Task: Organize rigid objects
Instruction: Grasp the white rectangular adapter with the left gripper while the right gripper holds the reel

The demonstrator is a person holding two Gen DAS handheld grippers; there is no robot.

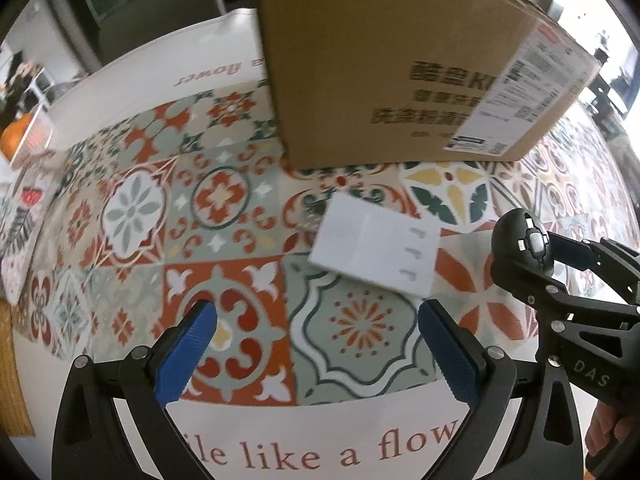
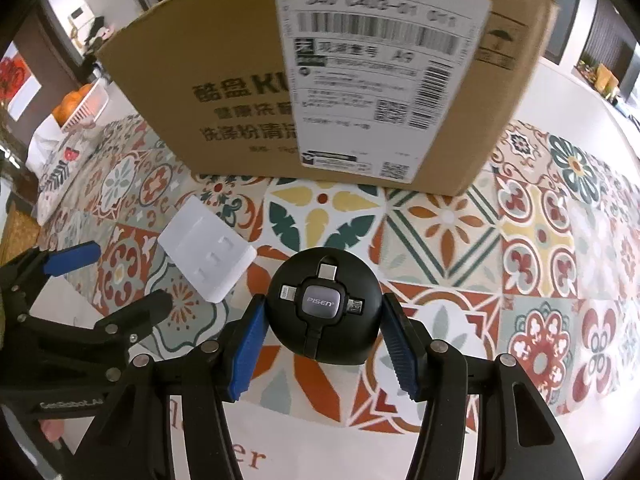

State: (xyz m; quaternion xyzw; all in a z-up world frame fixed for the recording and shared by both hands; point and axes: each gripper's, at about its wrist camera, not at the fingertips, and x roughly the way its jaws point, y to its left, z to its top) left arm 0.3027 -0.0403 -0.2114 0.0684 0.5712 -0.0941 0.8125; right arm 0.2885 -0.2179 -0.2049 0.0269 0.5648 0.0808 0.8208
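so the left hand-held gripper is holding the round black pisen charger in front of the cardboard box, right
Not quite: the right hand-held gripper holds the round black Pisen charger, as the right wrist view shows. The left hand-held gripper is open and empty. The cardboard box does stand beyond it.

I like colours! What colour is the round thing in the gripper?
Black, with a grey centre; the right wrist view shows the round thing best.

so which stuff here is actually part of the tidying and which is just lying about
Part of the job:
- black round PISEN cable hub, gripped by the right gripper
- white flat box, loose on the cloth
- cardboard box, likely the container
- left gripper, open

Just lying about:
- patterned tablecloth
- white basket of oranges
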